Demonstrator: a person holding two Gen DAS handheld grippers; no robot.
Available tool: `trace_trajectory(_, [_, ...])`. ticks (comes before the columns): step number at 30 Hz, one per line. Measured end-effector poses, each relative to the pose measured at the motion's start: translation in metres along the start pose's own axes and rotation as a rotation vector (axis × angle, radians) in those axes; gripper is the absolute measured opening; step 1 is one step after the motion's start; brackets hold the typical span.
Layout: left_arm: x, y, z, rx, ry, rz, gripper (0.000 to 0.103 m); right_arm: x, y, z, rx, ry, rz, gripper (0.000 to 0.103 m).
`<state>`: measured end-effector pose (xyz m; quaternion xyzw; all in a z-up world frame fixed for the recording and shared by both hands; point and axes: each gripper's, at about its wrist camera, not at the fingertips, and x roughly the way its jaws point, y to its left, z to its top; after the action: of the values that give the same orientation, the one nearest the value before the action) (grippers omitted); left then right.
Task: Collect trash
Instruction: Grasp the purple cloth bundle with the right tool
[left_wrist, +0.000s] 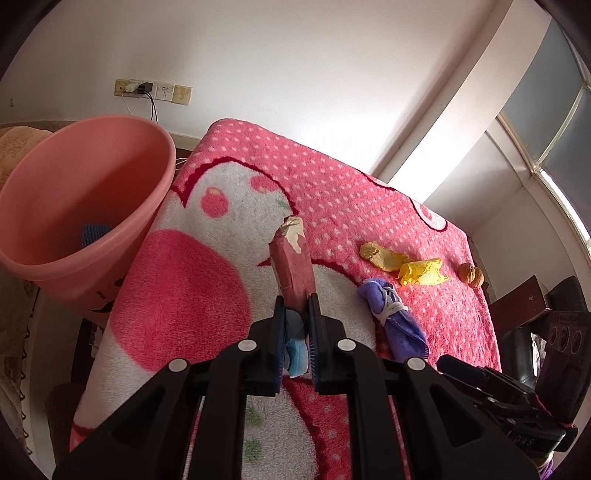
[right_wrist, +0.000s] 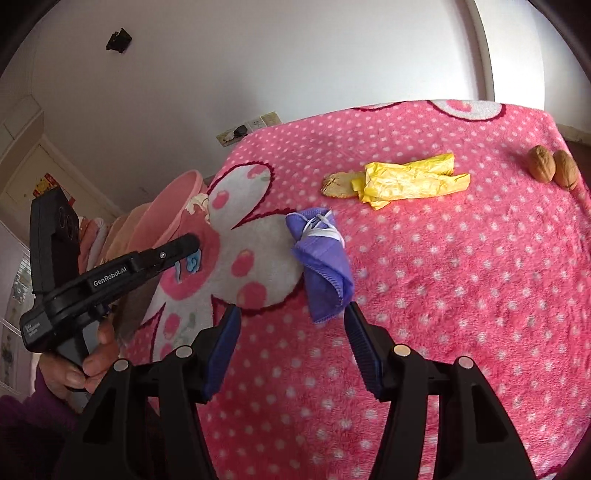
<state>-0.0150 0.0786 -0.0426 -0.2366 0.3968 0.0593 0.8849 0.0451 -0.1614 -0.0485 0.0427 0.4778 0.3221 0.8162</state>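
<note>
My left gripper (left_wrist: 297, 306) is shut on a reddish-brown paper wrapper (left_wrist: 293, 262) with a torn white tip, held above the pink blanket (left_wrist: 369, 192). A pink bucket (left_wrist: 85, 206) stands to its left, with something blue inside. My right gripper (right_wrist: 291, 314) is open, its jaws just in front of a purple face mask (right_wrist: 325, 258) bundled in its white straps. The mask also shows in the left wrist view (left_wrist: 391, 314). A yellow wrapper (right_wrist: 406, 181) with a tan piece (right_wrist: 338, 184) lies beyond it. Two walnuts (right_wrist: 552, 168) lie at the far right.
The blanket (right_wrist: 461, 295) covers a raised surface whose edges drop off at left and right. The left gripper's body (right_wrist: 110, 273) and the hand holding it show at the left of the right wrist view. A wall with sockets (left_wrist: 153, 90) stands behind.
</note>
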Motion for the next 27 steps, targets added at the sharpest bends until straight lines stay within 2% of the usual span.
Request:
trace_trajectory(5, [-0.002,0.001,0.000,0.013,-0.003,-0.012,0.011,0.002,-0.002,0.010,-0.023,-0.023,-0.072,0.058])
trace_trajectory(9, [-0.007,0.002,0.000,0.021,-0.016,-0.022,0.011,0.018,-0.001,0.017,-0.046,-0.006,-0.100,0.048])
trace_trajectory(12, [-0.012,0.005,-0.001,0.034,-0.030,-0.020,0.011,0.027,0.000,0.019,-0.071,0.011,-0.132,0.046])
trace_trajectory(14, [-0.014,0.007,-0.002,0.036,-0.036,-0.023,0.011,0.034,0.002,0.018,-0.081,0.025,-0.146,0.039])
trace_trajectory(15, [-0.015,0.009,-0.002,0.034,-0.037,-0.026,0.011,0.037,0.002,0.018,-0.080,0.033,-0.146,0.027])
trace_trajectory(16, [-0.015,0.011,-0.002,0.032,-0.039,-0.031,0.011,0.037,0.003,0.017,-0.080,0.032,-0.149,0.020])
trace_trajectory(18, [-0.017,0.014,-0.003,0.028,-0.042,-0.040,0.011,0.034,0.007,0.015,-0.094,0.015,-0.146,0.014])
trace_trajectory(23, [-0.026,0.025,-0.001,0.022,-0.074,-0.042,0.011,0.018,0.028,0.021,-0.115,-0.068,-0.123,0.013])
trace_trajectory(27, [-0.042,0.037,0.004,0.015,-0.143,-0.014,0.011,0.010,0.051,0.034,-0.135,-0.135,-0.074,0.013])
